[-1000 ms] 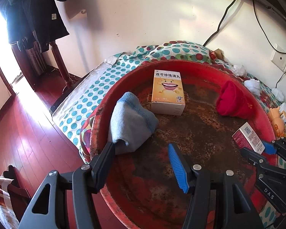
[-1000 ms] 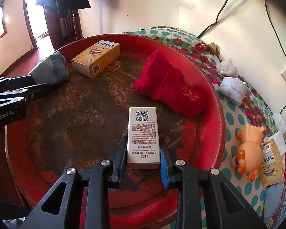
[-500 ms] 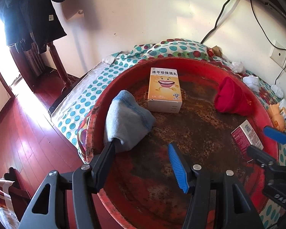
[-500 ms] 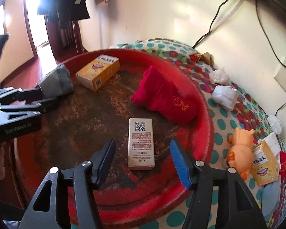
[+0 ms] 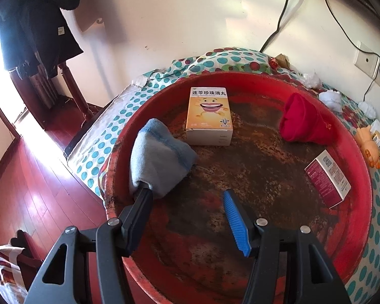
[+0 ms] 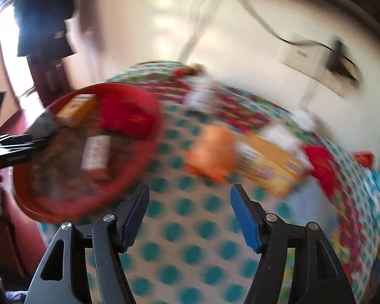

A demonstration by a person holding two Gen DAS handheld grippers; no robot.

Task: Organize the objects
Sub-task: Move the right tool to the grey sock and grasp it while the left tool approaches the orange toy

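Observation:
A round red tray (image 5: 359,177) with a rusty floor holds a grey-blue folded cloth (image 5: 159,162), a yellow smiling-face box (image 5: 209,115), a red cloth pouch (image 5: 304,121) and a maroon-and-white box (image 5: 328,177). My left gripper (image 5: 187,197) is open and empty over the tray's near side, its left finger touching the grey cloth. My right gripper (image 6: 190,200) is open and empty above the polka-dot cloth (image 6: 190,228), right of the tray (image 6: 149,152). The right wrist view is blurred. An orange toy (image 6: 210,154) and a yellow box (image 6: 273,167) lie ahead of it.
White crumpled items (image 5: 330,97) and the orange toy (image 5: 364,139) lie on the polka-dot cloth beyond the tray's right rim. The wall with a socket (image 5: 367,60) and cables is behind. A red wooden floor (image 5: 33,177) drops off to the left.
My right gripper opened, let go of the maroon-and-white box in the tray, and swung away right over the polka-dot cloth. My left gripper stayed open and nearly still.

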